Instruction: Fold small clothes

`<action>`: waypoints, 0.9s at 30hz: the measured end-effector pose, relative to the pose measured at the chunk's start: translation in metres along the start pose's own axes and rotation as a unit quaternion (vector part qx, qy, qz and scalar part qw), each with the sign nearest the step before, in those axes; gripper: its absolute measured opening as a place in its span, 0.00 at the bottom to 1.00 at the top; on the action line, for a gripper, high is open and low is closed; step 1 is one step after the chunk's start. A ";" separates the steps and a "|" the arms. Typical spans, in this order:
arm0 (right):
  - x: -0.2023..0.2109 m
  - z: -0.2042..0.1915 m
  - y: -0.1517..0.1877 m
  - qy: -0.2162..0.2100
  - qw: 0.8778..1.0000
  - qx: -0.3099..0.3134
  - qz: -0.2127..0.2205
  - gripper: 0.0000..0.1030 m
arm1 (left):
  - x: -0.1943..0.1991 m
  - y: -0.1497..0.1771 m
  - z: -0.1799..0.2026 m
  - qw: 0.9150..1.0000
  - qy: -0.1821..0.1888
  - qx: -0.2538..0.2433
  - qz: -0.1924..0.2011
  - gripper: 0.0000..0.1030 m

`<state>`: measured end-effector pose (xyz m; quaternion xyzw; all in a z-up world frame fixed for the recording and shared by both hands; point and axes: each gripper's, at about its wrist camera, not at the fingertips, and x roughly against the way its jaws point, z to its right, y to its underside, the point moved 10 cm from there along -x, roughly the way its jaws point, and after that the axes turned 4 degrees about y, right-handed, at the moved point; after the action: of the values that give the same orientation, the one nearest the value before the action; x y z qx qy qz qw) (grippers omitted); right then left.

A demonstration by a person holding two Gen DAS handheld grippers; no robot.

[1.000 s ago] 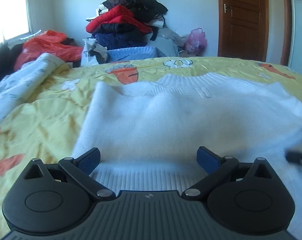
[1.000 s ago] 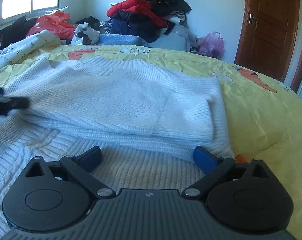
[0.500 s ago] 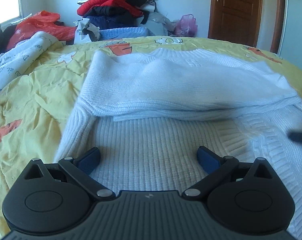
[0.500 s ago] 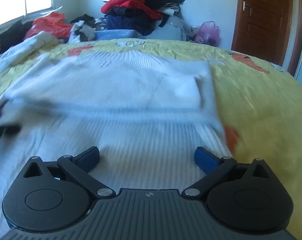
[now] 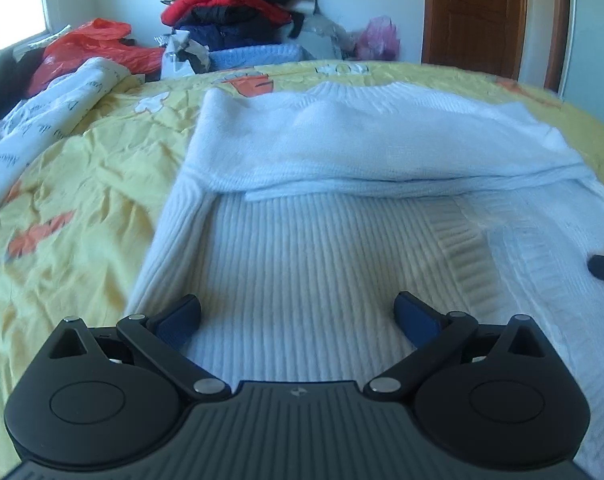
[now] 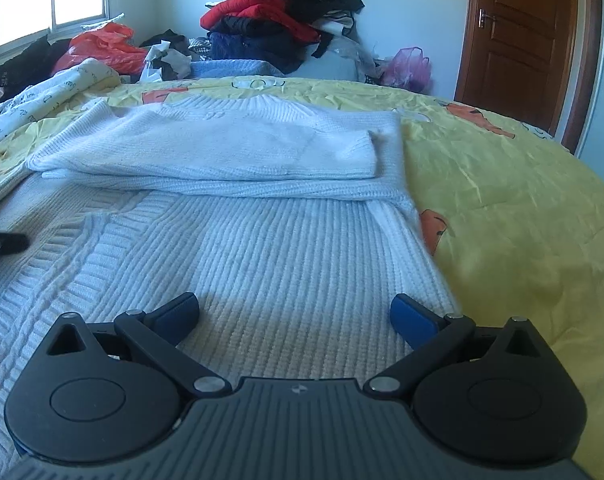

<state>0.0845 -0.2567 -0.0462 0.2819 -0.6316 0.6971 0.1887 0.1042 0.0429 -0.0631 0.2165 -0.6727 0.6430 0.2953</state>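
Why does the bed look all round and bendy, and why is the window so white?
In both wrist views the fisheye lens bows the yellow bedsheet into a dome. In the left wrist view the bright window is washed out to plain white and the picture looks slightly smeared. In the right wrist view the white knitted sweater is sharper, with a grey shadow just ahead of the open right gripper.

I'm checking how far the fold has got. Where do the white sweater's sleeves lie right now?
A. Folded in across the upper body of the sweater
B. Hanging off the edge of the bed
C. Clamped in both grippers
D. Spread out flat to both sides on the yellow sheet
A: the sleeves lie layered across the upper part of the white sweater, while the left gripper and right gripper are open and empty.
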 end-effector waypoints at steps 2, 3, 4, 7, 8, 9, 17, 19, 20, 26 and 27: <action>0.000 -0.001 0.000 -0.001 1.000 0.000 0.000 0.99 | 0.000 0.002 -0.003 1.000 0.004 0.013 0.010 1.00; 0.000 -0.001 0.000 -0.002 1.000 0.001 0.001 0.99 | -0.001 0.002 -0.002 1.000 0.001 0.012 0.010 1.00; 0.000 -0.001 0.001 -0.004 1.000 0.000 0.001 0.99 | -0.002 0.001 -0.002 1.000 -0.002 0.010 0.010 1.00; -0.001 -0.001 0.000 -0.007 1.000 -0.002 0.000 0.99 | -0.003 0.000 -0.001 1.000 -0.003 0.012 0.009 1.00; -0.001 -0.001 0.000 -0.007 1.000 -0.002 0.000 0.99 | -0.003 0.000 -0.001 1.000 -0.002 0.012 0.009 1.00; -0.001 -0.001 0.000 -0.007 1.000 -0.002 0.000 0.99 | -0.003 0.001 -0.001 1.000 -0.001 0.013 0.010 1.00; -0.003 0.001 0.000 -0.005 1.000 -0.001 -0.001 0.98 | -0.002 0.001 -0.003 1.000 -0.003 0.014 0.012 1.00; -0.002 -0.001 0.000 -0.005 1.000 -0.001 0.000 0.98 | -0.002 0.001 -0.004 1.000 -0.002 0.014 0.012 1.00; -0.002 -0.001 0.000 -0.005 1.000 -0.001 0.000 0.98 | -0.002 0.001 -0.004 1.000 -0.001 0.015 0.012 1.00; -0.001 0.001 0.001 -0.004 1.000 -0.003 0.001 0.98 | -0.002 0.001 -0.004 1.000 0.000 0.015 0.013 1.00; -0.001 0.001 0.001 -0.004 1.000 -0.002 0.001 0.98 | -0.001 0.001 -0.003 1.000 -0.001 0.015 0.012 1.00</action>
<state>0.0851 -0.2572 -0.0476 0.2832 -0.6343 0.6948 0.1863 0.1047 0.0462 -0.0651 0.2132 -0.6658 0.6565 0.2832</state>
